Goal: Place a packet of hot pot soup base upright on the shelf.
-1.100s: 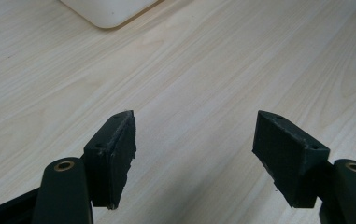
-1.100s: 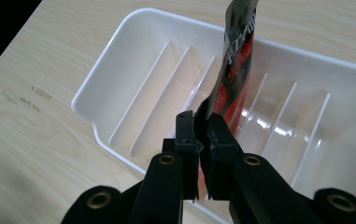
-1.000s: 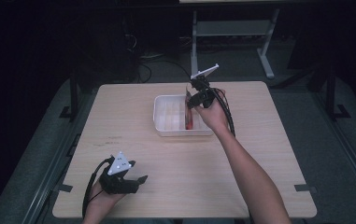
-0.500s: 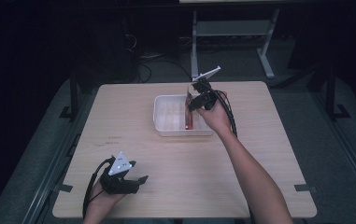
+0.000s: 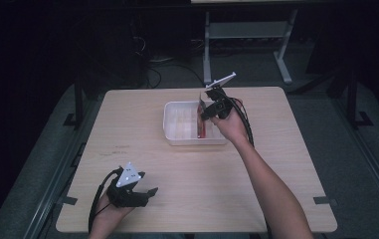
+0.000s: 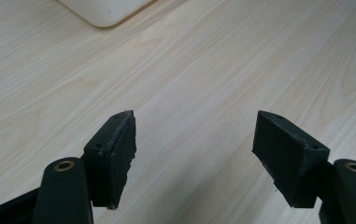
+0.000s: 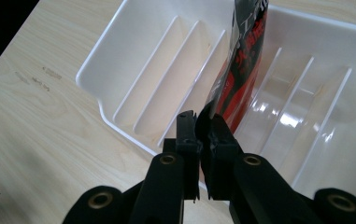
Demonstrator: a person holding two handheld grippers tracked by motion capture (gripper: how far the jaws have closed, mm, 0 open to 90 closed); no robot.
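Note:
A white tray [image 5: 167,124] with several divider ribs sits at the table's far middle. My right gripper [image 5: 207,110] hangs over its right part, shut on the top edge of a red and black packet [image 5: 203,124] that stands upright inside. In the right gripper view the jaws [image 7: 206,126] pinch the packet [image 7: 243,70] between two ribs of the tray [image 7: 105,60]. My left gripper [image 5: 149,193] rests near the front left of the table, open. The left gripper view shows its jaws [image 6: 194,149] wide apart over bare wood.
The wooden table [image 5: 276,149] has free room all around the tray. A corner of the tray [image 6: 105,9] shows at the top of the left gripper view. Beyond the far edge stand a metal frame [image 5: 246,35] and cables on a dark floor.
The right hand has shifted slightly with the packet, which stays in the tray's right part. The left gripper has not moved.

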